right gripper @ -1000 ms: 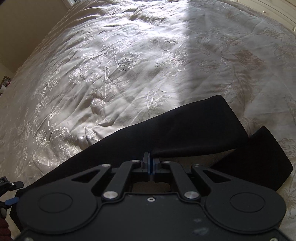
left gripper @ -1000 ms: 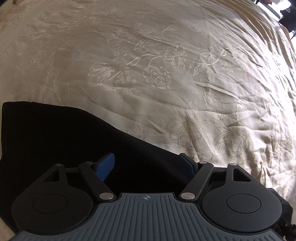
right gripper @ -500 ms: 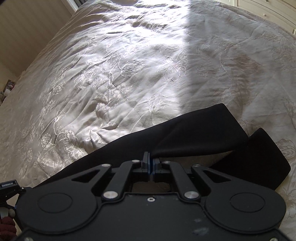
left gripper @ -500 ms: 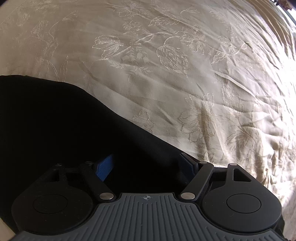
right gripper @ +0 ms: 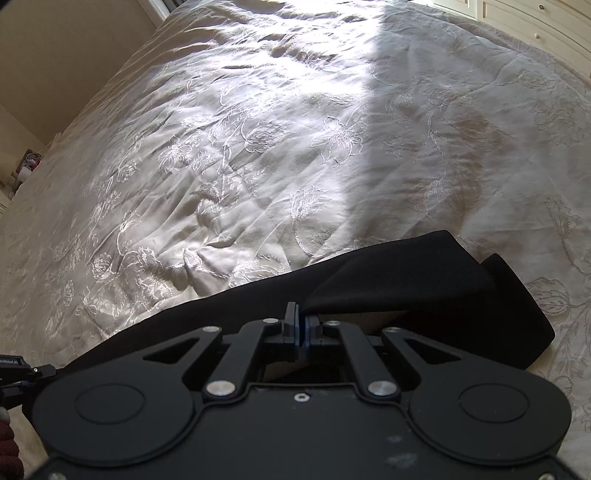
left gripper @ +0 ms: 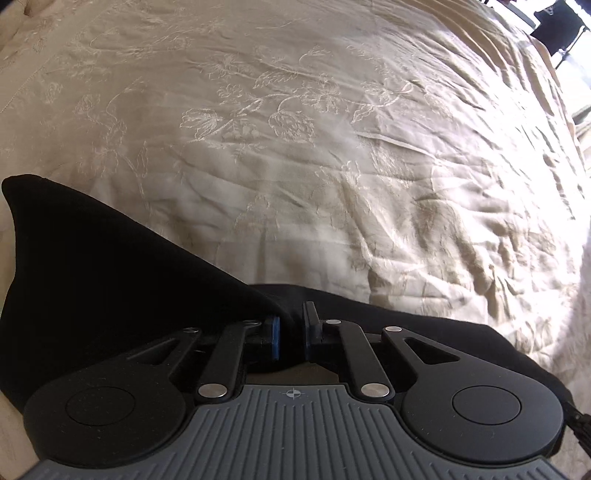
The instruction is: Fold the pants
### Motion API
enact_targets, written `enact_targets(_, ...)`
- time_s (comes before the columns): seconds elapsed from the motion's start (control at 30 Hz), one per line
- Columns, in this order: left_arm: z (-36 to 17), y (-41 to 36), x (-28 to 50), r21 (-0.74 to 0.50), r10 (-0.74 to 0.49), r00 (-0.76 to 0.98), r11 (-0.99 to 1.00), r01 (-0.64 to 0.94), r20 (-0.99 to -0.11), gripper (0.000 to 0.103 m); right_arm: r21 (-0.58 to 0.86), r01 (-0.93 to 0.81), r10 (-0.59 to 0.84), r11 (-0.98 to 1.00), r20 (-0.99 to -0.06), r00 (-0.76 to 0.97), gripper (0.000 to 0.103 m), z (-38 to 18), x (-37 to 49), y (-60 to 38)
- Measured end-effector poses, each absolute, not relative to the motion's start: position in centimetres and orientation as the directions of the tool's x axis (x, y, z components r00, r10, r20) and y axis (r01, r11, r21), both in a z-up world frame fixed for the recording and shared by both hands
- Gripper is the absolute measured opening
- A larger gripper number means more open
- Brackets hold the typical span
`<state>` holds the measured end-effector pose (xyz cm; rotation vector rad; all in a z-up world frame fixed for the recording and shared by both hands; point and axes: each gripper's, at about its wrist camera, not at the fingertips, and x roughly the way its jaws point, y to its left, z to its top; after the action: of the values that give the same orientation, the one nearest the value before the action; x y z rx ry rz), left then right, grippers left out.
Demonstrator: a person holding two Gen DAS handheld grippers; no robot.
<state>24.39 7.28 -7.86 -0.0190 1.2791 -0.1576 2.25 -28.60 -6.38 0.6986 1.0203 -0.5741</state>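
The black pants [left gripper: 110, 280] lie along the near edge of a cream embroidered bedspread [left gripper: 314, 147]. My left gripper [left gripper: 291, 325] has closed on a raised fold of the pants near the wide end. In the right wrist view the pants [right gripper: 406, 280] stretch across the bottom, with two leg ends at the right. My right gripper [right gripper: 301, 321] is shut on the edge of the upper leg, which is lifted a little off the lower one. The left gripper shows small at the far left of the right wrist view [right gripper: 22, 369].
The bedspread [right gripper: 295, 129] fills both views, wrinkled, with a sunlit band across it. A tan wall [right gripper: 74, 55] is at the far left, white drawers [right gripper: 535, 22] at the far right, and dark furniture [left gripper: 557, 22] beyond the bed.
My left gripper's jaws, wide open over the pants before, have closed on a fold of the cloth and lifted it. The right gripper keeps its grip, raising the leg slightly.
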Motion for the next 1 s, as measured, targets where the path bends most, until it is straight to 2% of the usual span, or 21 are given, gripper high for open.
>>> enact_targets(0.2, -10.6, 9.1, 17.0, -0.060, -0.076, 0.187, 0.994, 0.092, -0.979, 0.011, 0.230, 0.709, -0.055, 0.666, -0.934, 0.354, 0.004, -7.7, -2.7, -28.4)
enact_targets(0.43, -13.4, 8.5, 14.3, -0.005, -0.021, 0.163, 0.995, 0.097, -0.986, 0.011, 0.227, 0.749, -0.008, 0.623, -0.955, 0.296, 0.004, -11.8, -7.3, -28.8)
enact_targets(0.7, -13.5, 7.7, 13.4, 0.040, 0.022, 0.205, 0.996, 0.084, -0.979, 0.011, 0.270, 0.708, 0.004, 0.652, -0.936, 0.353, 0.005, -11.9, -9.0, -29.5)
enact_targets(1.0, -13.1, 8.0, 12.0, 0.042, 0.030, 0.249, 0.998, 0.042, -0.968, 0.011, 0.255, 0.538, -0.044, 0.803, -0.876, 0.481, 0.004, -8.6, -7.7, -28.9)
